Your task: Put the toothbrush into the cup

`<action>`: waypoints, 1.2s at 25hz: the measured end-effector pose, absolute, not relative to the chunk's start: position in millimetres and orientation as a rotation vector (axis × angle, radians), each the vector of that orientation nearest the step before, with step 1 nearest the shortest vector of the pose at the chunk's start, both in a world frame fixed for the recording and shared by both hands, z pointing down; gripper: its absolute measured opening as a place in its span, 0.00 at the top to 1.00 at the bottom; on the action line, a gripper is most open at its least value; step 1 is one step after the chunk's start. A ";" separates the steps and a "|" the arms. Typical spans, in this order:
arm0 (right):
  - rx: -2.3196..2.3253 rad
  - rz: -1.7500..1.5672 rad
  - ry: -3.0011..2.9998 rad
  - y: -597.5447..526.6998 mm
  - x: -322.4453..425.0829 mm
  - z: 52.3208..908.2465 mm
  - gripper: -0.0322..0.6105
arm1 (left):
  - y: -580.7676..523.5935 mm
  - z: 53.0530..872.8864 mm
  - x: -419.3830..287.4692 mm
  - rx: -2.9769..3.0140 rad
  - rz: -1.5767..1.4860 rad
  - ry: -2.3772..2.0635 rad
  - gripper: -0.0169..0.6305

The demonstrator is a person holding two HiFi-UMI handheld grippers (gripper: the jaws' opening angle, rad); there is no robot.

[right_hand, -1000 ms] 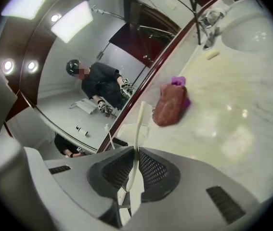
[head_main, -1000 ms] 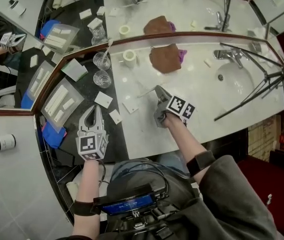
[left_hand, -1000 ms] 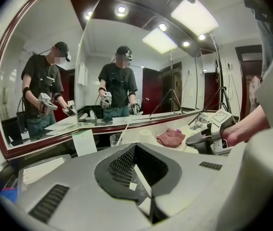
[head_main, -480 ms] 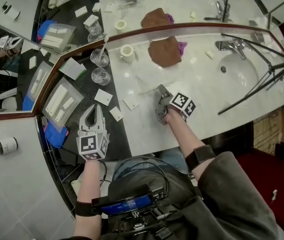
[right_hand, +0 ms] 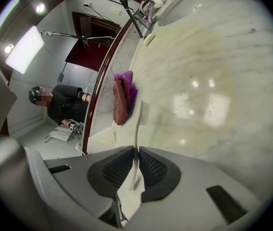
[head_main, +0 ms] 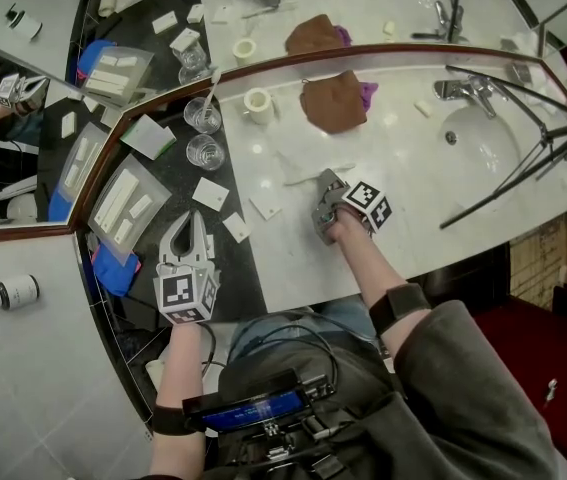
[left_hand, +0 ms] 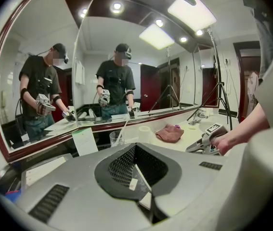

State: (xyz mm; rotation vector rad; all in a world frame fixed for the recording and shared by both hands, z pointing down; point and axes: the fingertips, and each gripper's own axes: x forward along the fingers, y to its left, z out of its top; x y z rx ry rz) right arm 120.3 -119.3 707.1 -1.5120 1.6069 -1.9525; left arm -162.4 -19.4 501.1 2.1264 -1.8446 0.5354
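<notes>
Lying flat on the pale marble counter (head_main: 413, 218), the white toothbrush (right_hand: 143, 113) is pointing its bristle head away from the right gripper (head_main: 325, 180), towards the brown cloth (head_main: 335, 100) by the mirror (head_main: 363, 8). Its handle is running straight back into the slot between that gripper's jaws. They are standing a little apart, one dark pad on either side of the handle with only thin slits of gap (they have just been opening a touch). The gripper is tilting down low over the near end of the handle, and the brush is resting on the stone.

At the person's left, the left gripper (head_main: 196, 220) is hovering above the dark strip of counter (head_main: 233, 268), its jaws pressed together with nothing between them. Two glass cups are standing on that dark strip near the mirror, well apart from the toothbrush. The farther glass cup (head_main: 203, 118) is holding a thin white stick-like thing, and the nearer glass cup (head_main: 203, 154) is standing just in front of it. The toothbrush is lying between those cups and the sink (head_main: 483, 143), outside both cups.
</notes>
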 end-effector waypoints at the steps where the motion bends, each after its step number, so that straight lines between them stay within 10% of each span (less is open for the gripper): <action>1: -1.526 -1.962 1.593 -117.8 121.7 710.2 0.85 | -19.4 500.8 -162.4 2.126 0.535 -1.845 0.97; 22: -1.473 -1.915 1.722 -118.5 124.1 683.9 0.79 | -17.4 499.7 -160.0 2.118 0.500 -1.856 0.97; 30: -1.331 -1.651 2.166 -142.1 111.3 590.4 0.95 | -16.4 490.4 -157.6 2.097 0.467 -1.892 0.97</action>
